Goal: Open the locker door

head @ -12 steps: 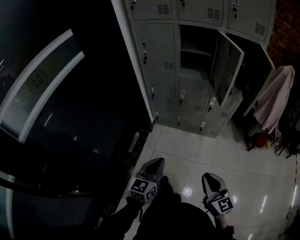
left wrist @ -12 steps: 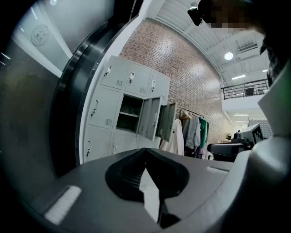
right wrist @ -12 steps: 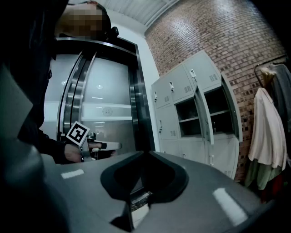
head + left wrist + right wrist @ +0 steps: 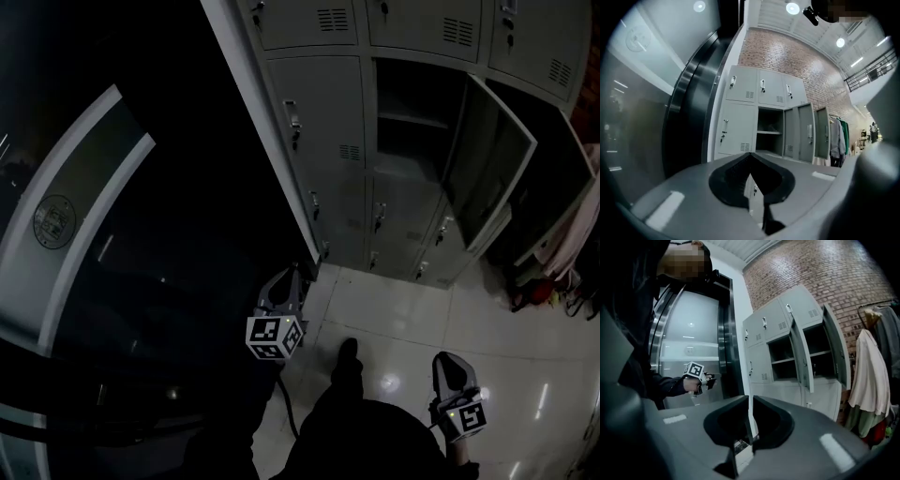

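Note:
A bank of grey lockers (image 4: pixel 323 112) stands ahead, beside the dark curved wall. In the middle column one door (image 4: pixel 487 178) hangs open on an empty shelved compartment (image 4: pixel 417 117). The closed door (image 4: pixel 314 103) left of it has a handle on its left side. My left gripper (image 4: pixel 284 281) is raised and points toward the lockers' lower left corner, well short of them, jaws shut and empty. It also shows in the right gripper view, left gripper (image 4: pixel 707 381). The left gripper view faces the closed door (image 4: pixel 736 126). My right gripper (image 4: pixel 448 364) hangs low over the floor, shut and empty.
A dark glass curved wall (image 4: pixel 112 234) fills the left side. Pale garments (image 4: pixel 867 376) hang right of the lockers, with bags (image 4: pixel 539 291) on the floor below. A second open door (image 4: pixel 836 348) stands further right. Glossy white tiles (image 4: pixel 403 309) lie before the lockers; the person's foot (image 4: pixel 347 352) is on them.
The left gripper has risen and gone forward and left toward the lockers. The right gripper stays low. The head view has drawn closer to the lockers.

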`<control>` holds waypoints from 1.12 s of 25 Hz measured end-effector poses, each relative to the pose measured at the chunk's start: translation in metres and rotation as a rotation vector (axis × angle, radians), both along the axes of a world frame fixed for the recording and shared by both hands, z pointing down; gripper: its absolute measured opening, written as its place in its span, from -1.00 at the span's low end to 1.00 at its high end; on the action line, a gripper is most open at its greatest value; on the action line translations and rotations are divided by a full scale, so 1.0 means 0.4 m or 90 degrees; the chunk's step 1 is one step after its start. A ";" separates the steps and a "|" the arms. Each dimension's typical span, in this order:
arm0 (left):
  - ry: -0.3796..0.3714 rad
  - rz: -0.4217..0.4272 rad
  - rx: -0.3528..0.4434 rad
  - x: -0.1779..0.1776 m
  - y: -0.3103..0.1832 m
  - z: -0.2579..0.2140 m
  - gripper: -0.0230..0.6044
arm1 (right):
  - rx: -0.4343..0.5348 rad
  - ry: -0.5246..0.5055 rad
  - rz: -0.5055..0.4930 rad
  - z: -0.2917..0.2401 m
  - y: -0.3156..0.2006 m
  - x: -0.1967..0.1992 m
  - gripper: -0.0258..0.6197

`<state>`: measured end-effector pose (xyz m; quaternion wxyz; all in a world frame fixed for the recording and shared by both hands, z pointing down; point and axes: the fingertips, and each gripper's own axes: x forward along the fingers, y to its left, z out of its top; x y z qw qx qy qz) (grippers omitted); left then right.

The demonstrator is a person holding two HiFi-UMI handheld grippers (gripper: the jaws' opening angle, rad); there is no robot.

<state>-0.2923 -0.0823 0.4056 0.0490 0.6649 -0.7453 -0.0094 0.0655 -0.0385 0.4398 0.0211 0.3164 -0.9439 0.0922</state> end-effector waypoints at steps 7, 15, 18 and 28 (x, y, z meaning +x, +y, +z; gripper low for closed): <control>-0.060 -0.020 0.025 -0.253 -0.303 -0.114 -0.87 | -0.008 0.010 0.064 -0.045 -0.228 -0.139 -0.88; -0.094 -0.020 0.014 -0.439 -0.622 -0.107 -0.87 | -0.024 0.013 0.162 -0.029 -0.351 -0.236 -0.88; -0.112 -0.034 0.011 -0.480 -0.722 -0.084 -0.87 | -0.035 0.016 0.212 -0.037 -0.381 -0.233 -0.88; -0.179 -0.095 0.028 -0.593 -0.954 -0.101 -0.87 | -0.055 0.034 0.364 0.031 -0.447 -0.135 -0.88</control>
